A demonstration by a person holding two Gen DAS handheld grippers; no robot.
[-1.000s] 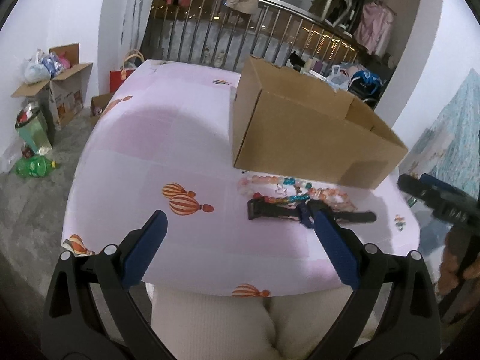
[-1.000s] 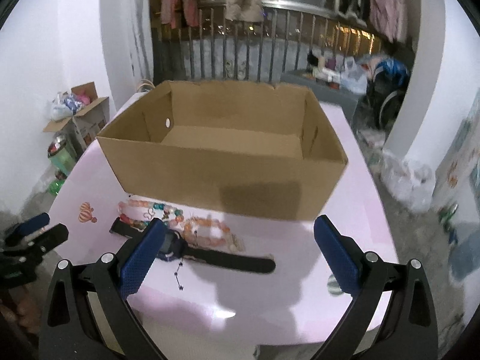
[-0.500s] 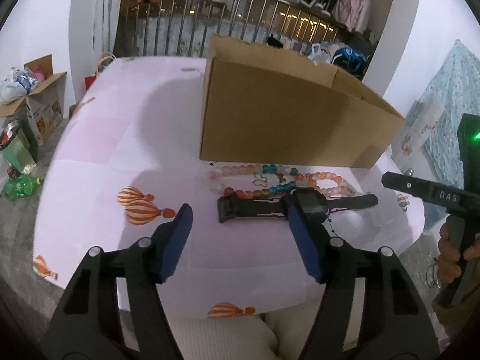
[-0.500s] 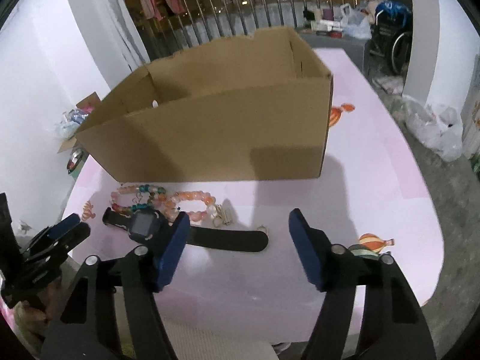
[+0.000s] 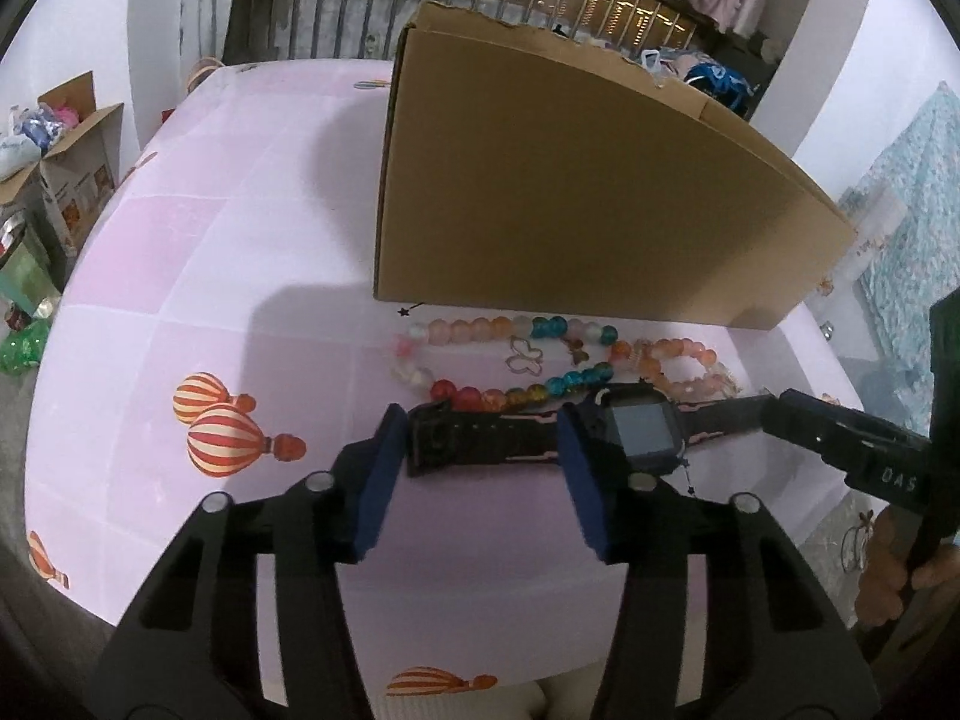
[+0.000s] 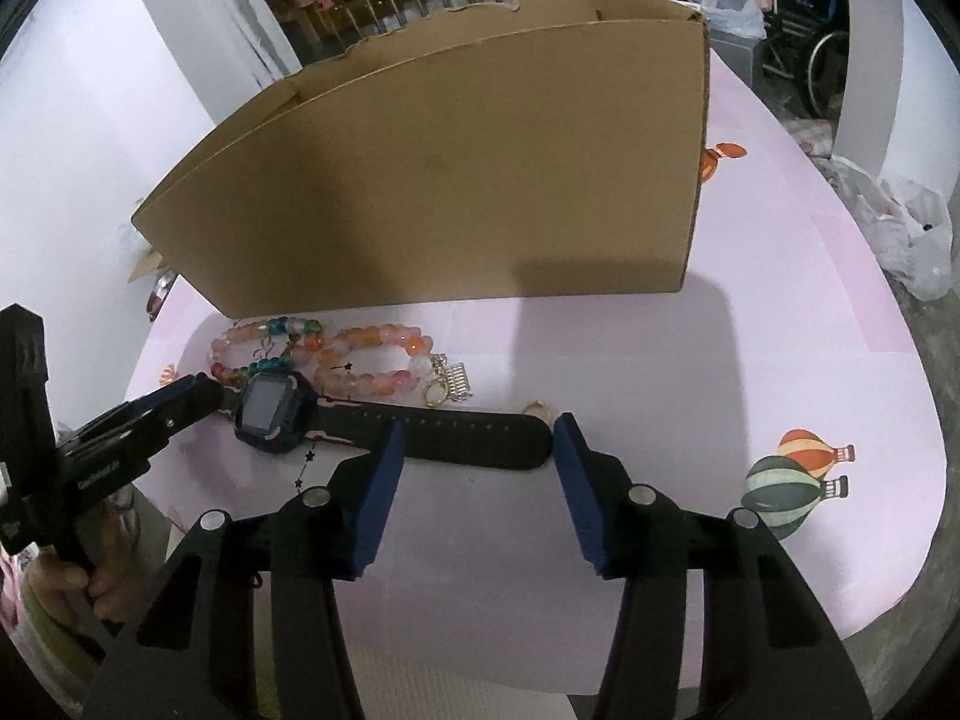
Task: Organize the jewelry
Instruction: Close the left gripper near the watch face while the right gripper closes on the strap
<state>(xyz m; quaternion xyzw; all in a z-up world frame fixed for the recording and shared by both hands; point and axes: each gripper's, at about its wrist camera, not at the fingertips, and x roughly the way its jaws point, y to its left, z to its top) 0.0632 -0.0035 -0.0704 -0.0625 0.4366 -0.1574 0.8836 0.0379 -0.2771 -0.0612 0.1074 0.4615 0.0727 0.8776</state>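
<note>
Right wrist: watch strap (image 6: 474, 435) near table edge (image 6: 780, 642).

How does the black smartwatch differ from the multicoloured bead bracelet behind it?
The black smartwatch lies stretched out flat and straight; the multicoloured bead bracelet forms a closed loop. The watch is a dark strap with a square screen; the bracelet is round beads in pink, orange, red and teal. Both rest on the pink tablecloth, before the cardboard box.

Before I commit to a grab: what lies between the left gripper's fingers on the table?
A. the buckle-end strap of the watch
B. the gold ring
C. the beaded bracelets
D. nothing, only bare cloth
A: in the left wrist view the left gripper straddles the buckle-end strap of the watch; the bracelets lie beyond, toward the box.
</note>
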